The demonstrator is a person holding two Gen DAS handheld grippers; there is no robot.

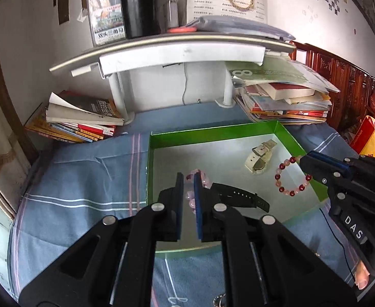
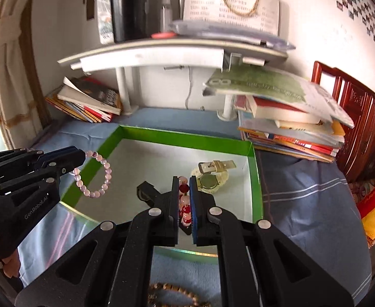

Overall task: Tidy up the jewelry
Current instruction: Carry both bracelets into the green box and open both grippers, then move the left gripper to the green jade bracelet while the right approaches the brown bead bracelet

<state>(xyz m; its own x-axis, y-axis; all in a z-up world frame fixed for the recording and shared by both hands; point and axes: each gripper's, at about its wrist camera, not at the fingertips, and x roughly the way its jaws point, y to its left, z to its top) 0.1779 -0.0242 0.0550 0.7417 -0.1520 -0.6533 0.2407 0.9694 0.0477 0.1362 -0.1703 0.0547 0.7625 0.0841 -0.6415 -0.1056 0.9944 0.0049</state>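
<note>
Left wrist view hides much of the pale pink translucent bead bracelet between the left claw fingers, and the black-strapped wristwatch lies partly behind the same claw, its face out of sight. Right wrist view likewise covers most of the red and pink bead bracelet behind the right claw, and a brown wooden bead string on the blue striped cloth of the desk is cut off by the bottom edge.

The left claw is nearly closed, pinching the pink bracelet by a few beads so its loop hangs over the left rim of the shallow green-walled box. The right claw is narrowed the same way, pinching the red and pink bracelet, which dangles over the box's right side above the silvery floor.

Two claws, each with one bracelet. Two watches lie inside the box: the black one near the front and a cream-strapped wristwatch toward the back right. One bead string rests outside the box on the cloth. Two stacks of books flank a white raised shelf behind the box.
</note>
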